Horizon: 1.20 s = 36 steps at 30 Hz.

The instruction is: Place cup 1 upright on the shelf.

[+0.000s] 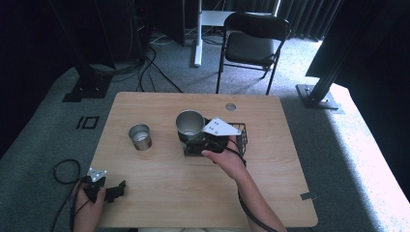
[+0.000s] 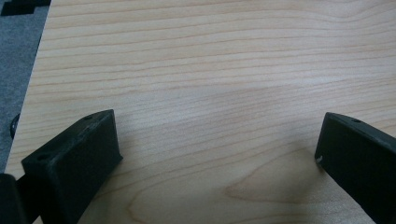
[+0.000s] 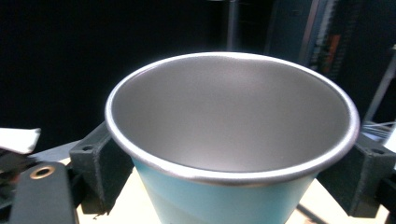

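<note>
Two jaws of the right gripper clamp the light-blue steel cup upright above mid-table, seemingly for carrying, while the left gripper idles wide open over bare wood.

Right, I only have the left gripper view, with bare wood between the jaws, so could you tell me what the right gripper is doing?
Observer: The right gripper is clamped on a light blue cup with a metal inside, near the middle of the table.
Operator: Thank you. Is anything else standing there?
Observer: A smaller metal cup stands to the left of the held one, apart from it.
Operator: And on the other side?
Observer: A black wire basket sits just right of the held cup.
</note>
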Each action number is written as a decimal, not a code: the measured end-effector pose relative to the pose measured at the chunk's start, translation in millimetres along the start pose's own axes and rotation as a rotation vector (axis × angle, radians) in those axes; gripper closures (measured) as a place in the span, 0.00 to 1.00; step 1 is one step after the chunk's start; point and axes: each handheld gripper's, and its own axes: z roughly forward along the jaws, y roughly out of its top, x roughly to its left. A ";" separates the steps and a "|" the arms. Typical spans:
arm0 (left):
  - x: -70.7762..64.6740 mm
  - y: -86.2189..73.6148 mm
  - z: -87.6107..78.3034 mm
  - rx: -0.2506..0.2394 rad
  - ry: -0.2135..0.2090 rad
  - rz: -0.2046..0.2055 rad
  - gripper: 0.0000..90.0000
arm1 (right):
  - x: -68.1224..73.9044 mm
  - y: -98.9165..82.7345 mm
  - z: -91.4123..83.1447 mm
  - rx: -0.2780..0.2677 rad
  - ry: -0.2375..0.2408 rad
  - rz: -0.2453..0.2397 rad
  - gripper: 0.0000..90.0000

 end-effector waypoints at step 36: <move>0.0 0.0 -0.1 0.001 0.000 0.000 0.00 | -85.2 -57.7 -29.4 0.110 -0.488 0.090 0.15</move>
